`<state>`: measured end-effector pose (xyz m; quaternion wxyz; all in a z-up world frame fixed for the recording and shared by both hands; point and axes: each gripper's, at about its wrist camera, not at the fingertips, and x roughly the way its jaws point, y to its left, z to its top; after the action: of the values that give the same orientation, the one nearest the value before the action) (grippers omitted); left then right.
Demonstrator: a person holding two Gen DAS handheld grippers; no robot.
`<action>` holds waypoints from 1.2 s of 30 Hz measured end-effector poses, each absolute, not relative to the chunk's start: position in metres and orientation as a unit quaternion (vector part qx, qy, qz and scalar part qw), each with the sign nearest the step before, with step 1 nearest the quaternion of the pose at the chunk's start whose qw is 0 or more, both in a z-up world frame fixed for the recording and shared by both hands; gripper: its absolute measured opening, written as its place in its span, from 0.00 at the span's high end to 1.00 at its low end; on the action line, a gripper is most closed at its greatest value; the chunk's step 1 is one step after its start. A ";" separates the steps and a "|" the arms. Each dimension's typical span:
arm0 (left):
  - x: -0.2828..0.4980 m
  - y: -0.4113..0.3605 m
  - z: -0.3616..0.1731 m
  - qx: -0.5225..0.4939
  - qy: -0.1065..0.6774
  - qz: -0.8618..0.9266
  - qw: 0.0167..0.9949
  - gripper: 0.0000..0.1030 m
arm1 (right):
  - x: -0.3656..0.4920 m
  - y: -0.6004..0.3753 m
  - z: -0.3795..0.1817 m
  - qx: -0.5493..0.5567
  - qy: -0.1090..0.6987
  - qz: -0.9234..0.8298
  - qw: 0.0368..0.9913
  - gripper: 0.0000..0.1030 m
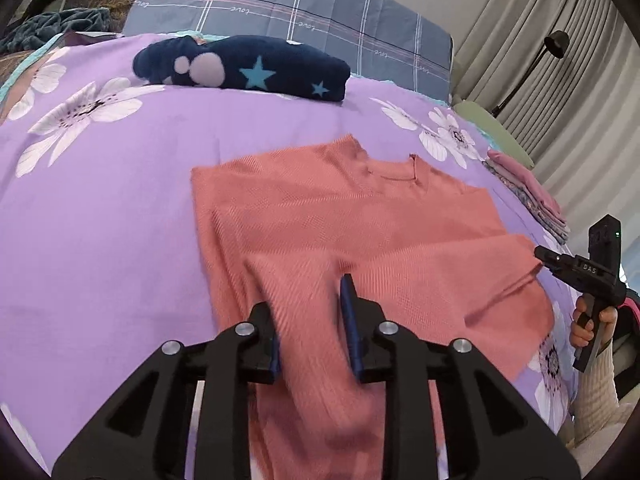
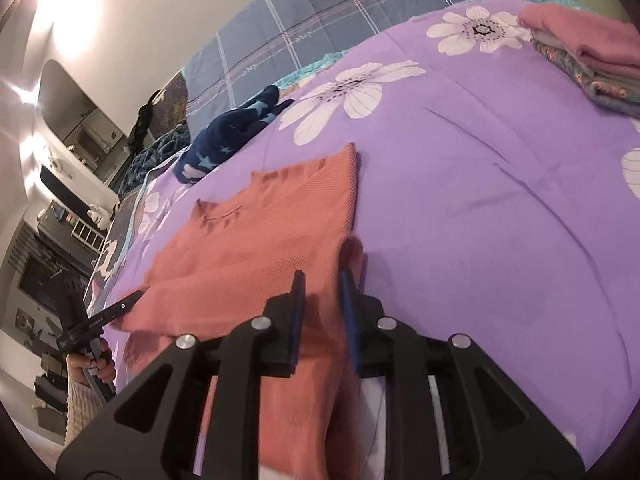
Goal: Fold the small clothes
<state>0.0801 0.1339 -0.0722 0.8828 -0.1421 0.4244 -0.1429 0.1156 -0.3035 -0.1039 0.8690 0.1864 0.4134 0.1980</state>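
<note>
A salmon ribbed top (image 1: 340, 216) lies spread on the purple flowered bedspread (image 1: 100, 220), neck towards the far side and its near part doubled over the body. My left gripper (image 1: 310, 308) stands over the near left part, jaws apart, with loose cloth running between them that the pads do not pinch. In the right wrist view, my right gripper (image 2: 322, 300) is at the top's (image 2: 260, 232) near right edge, also open with cloth between the fingers. Each gripper shows in the other's view: the right gripper (image 1: 540, 254) and the left gripper (image 2: 132, 300), each held by a hand.
A navy garment with stars (image 1: 240, 66) lies at the far side of the bed, before a blue plaid quilt (image 1: 300, 4). A stack of folded clothes (image 2: 592, 52) sits at the far right. A lamp (image 1: 556, 44) and curtains stand beyond the bed.
</note>
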 end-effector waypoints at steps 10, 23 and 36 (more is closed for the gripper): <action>0.051 0.144 -0.064 -0.164 0.420 -0.140 0.881 0.96 | 0.101 -0.303 -0.095 0.175 0.410 0.198 0.873 0.95; 0.145 0.168 -0.019 -0.178 0.365 -0.053 0.912 0.61 | 0.200 -0.291 -0.056 0.166 0.369 0.146 0.903 0.89; 0.158 0.171 -0.067 -0.152 0.407 -0.070 0.898 0.44 | 0.216 -0.298 -0.098 0.155 0.416 0.158 0.882 0.82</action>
<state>0.1577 0.1713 -0.0667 0.8981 -0.1518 0.4069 -0.0695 0.2162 -0.2979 -0.0977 0.8822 0.1553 0.4157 0.1576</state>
